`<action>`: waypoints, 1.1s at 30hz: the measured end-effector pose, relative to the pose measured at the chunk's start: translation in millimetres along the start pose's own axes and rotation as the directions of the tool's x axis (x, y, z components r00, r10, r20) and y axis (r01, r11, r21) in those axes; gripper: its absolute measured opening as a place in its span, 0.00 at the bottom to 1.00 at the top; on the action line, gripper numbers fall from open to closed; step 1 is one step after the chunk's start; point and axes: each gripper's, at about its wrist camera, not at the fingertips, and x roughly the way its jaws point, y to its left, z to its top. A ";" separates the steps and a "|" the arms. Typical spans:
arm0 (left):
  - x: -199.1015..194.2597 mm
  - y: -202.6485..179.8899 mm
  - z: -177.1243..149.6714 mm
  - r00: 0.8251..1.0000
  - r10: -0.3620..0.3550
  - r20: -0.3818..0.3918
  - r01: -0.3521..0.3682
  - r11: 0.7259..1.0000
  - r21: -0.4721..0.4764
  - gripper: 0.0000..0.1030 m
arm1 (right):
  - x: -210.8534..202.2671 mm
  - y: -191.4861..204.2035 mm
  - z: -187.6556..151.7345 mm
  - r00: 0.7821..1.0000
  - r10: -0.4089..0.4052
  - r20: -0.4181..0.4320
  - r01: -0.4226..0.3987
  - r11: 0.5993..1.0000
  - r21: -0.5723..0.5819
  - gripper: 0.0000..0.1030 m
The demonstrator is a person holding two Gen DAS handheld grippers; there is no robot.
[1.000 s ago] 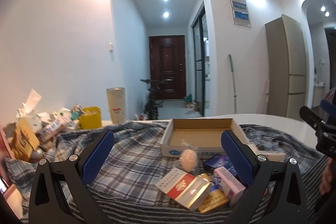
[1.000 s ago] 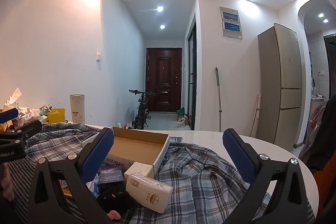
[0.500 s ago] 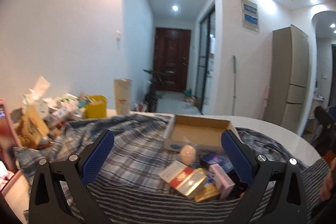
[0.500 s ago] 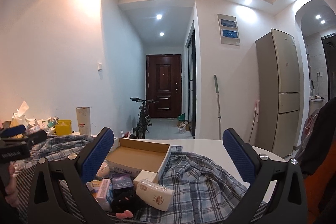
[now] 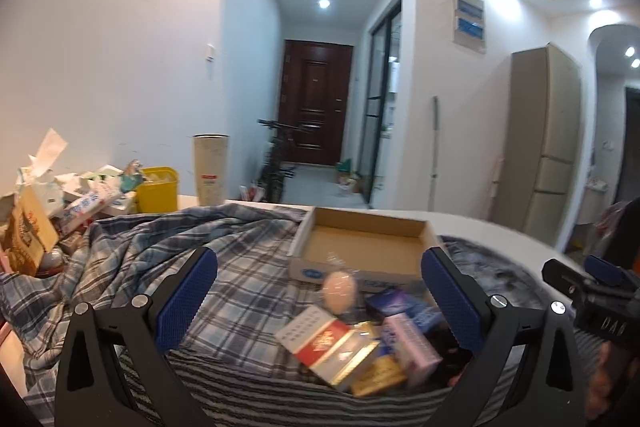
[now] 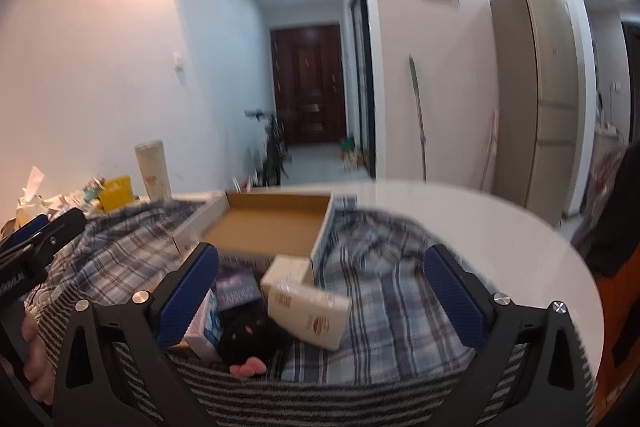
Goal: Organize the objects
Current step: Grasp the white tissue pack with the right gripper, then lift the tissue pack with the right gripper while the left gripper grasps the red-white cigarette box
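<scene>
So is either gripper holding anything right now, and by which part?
Nothing is held. The left gripper is open, the right gripper is closing with no grip yet.

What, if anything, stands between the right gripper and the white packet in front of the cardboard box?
Nothing visible does. The white packet lies on the plaid cloth ahead of the right gripper, whose jaws are closing with nothing between the pads. A black plush toy sits beside the packet, not in front of it.

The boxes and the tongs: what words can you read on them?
"DAO": on the right tongs, jaws closing, empty.
Red-and-white pack: print too blurred.
Cardboard box: blue logo unreadable.
Cream packet: red mark too blurred.
Tall cup: red label too small.
</scene>
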 end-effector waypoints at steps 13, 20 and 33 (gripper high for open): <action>19.3 -1.8 -8.9 0.998 0.029 -0.062 -0.028 0.999 0.023 1.00 | 97.7 7.7 -19.4 0.952 -0.064 -0.301 0.076 0.997 0.028 0.92; 29.3 1.4 -11.4 0.994 0.031 -0.107 -0.029 0.999 0.014 1.00 | 110.7 9.9 -27.5 0.938 -0.045 -0.343 0.065 0.997 0.046 0.78; 65.4 11.0 -17.7 0.936 0.002 -0.351 -0.023 0.998 -0.054 1.00 | 63.2 2.6 -11.8 0.987 -0.018 -0.158 0.027 0.998 0.059 0.69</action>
